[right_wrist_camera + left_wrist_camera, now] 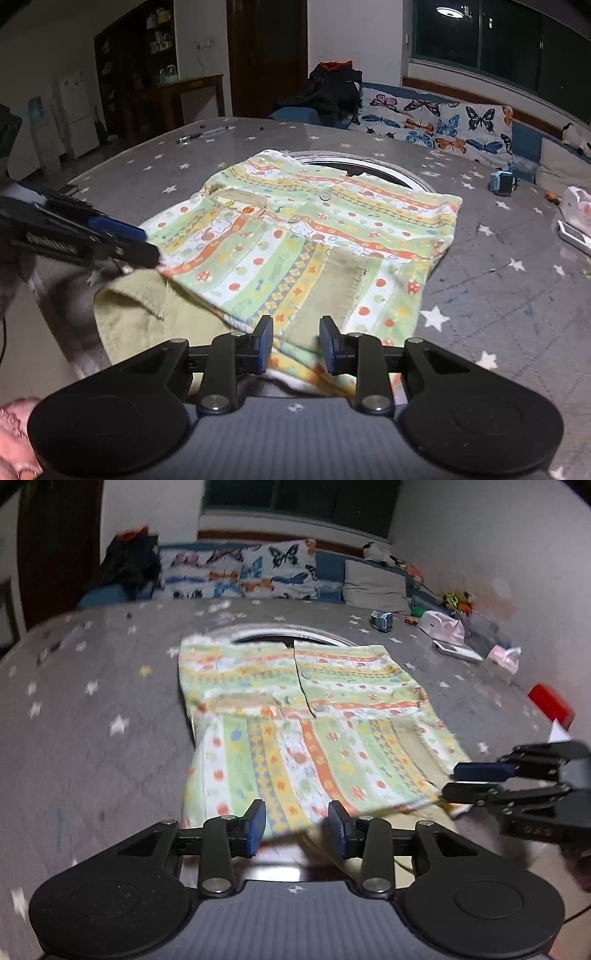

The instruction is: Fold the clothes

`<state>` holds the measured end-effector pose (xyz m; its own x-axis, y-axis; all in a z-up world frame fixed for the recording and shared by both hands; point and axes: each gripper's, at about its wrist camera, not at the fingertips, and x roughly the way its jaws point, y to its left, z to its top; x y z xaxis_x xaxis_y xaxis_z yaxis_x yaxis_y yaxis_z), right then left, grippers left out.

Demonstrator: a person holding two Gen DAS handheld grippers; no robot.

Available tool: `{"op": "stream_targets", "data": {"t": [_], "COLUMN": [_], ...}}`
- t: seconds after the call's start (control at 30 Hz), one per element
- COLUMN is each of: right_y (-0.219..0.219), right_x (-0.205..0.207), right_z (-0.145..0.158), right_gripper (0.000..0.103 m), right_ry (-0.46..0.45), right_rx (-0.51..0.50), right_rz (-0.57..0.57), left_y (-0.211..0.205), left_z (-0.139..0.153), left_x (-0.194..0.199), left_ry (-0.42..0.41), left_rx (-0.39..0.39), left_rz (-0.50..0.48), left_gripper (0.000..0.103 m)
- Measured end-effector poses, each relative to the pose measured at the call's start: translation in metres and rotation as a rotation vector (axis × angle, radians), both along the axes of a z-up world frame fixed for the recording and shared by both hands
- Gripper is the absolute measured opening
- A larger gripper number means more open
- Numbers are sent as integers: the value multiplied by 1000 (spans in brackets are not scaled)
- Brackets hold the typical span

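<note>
The left tool (pixel 297 825) stands with its blue pads apart over the near hem of the shirt (pixel 295 716), and the cloth between them is not pinched. The right tool (pixel 296 345) is likewise parted, narrower, above the same hem, its pads clear of the fabric; no earlier view is given, so only this stance can be told. The shirt, striped in green, orange and yellow with small prints, lies flat on the desk (pixel 92 709), which wears a grey cover with white stars. Its collar end points away from the tools and lies over a round white-rimmed opening (pixel 369 168) in the desk top. The sleeves are folded in across the body, so both side edges of the shirt run fairly straight. The near hem hangs past the desk's near edge, with plain olive cloth (pixel 140 306) showing beneath it. Left of the shirt the cover is bare and wide. Right of the shirt there is open cover too, then a small blue toy (pixel 502 183) and white clutter (pixel 447 627) further out. Beyond the shirt sits a butterfly-print cushion (pixel 240 570).
</note>
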<state>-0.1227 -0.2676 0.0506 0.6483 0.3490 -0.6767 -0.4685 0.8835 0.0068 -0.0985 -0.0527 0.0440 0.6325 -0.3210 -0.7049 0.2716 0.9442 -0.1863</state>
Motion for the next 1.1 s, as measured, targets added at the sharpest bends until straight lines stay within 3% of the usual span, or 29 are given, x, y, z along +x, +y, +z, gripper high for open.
{"op": "stream_targets", "data": {"t": [0.13, 0.23, 0.47, 0.53, 0.57, 0.6, 0.67, 0.73, 0.93, 1.0, 1.1], "right_y": [-2, -1, 10, 14, 16, 18, 21, 23, 28, 30, 34], "right_x": [-12, -23, -44, -46, -46, -46, -47, -46, -37, -31, -19], "right_z": [1, 0, -6, -9, -10, -12, -13, -14, -15, -16, -17], "right_gripper": [28, 41, 45, 49, 49, 49, 51, 56, 57, 57, 49], "right_ry": [4, -5, -44, -59, -65, -76, -98, -122, -170, -193, -208], "right_rx": [-47, -84, -155, -163, -166, -168, -177, -190, -195, -189, -168], "right_rz": [30, 65, 162, 175, 182, 191, 217, 235, 257, 254, 244], "left_y": [2, 4, 2, 1, 1, 0, 2, 4, 9, 9, 9], "left_z": [-1, -6, -16, -16, -17, -17, -14, -7, 18, 21, 23], "left_x": [-7, -7, -2, 0, 1, 3, 6, 12, 36, 45, 53], "left_ry": [94, 177, 244, 268, 281, 292, 295, 284, 240, 236, 233], "left_rx": [-78, -136, -178, -219, -237, -255, -277, -300, -376, -385, -391], "left_rz": [2, 3, -6, -27, -35, -43, -46, -46, -51, -54, -63], "left_gripper": [43, 44, 42, 35, 22, 17, 10, 10, 10, 10, 10]}}
